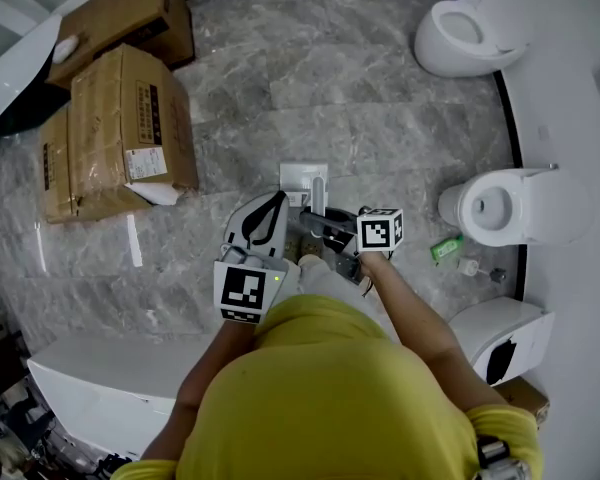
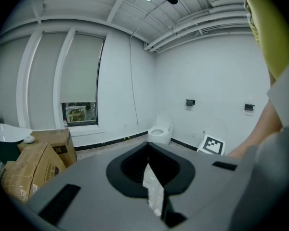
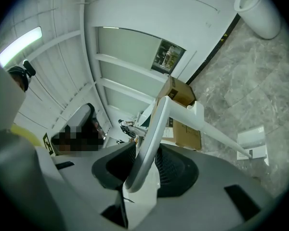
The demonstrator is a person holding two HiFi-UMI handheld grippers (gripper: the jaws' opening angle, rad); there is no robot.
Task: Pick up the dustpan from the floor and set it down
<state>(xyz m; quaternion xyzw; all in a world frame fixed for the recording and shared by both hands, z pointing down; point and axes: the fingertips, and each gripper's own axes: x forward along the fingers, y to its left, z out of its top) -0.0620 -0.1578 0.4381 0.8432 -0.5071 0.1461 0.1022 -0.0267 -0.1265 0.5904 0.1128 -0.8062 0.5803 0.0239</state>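
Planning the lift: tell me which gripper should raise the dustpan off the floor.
Right. The right gripper is already closed on the dustpan handle, which runs down to the dustpan on the floor. The left gripper has its jaws together on nothing, with no dustpan in its view.

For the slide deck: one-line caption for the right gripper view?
Right tool closed on the white dustpan handle, pan end down by the marble floor; cardboard box behind.
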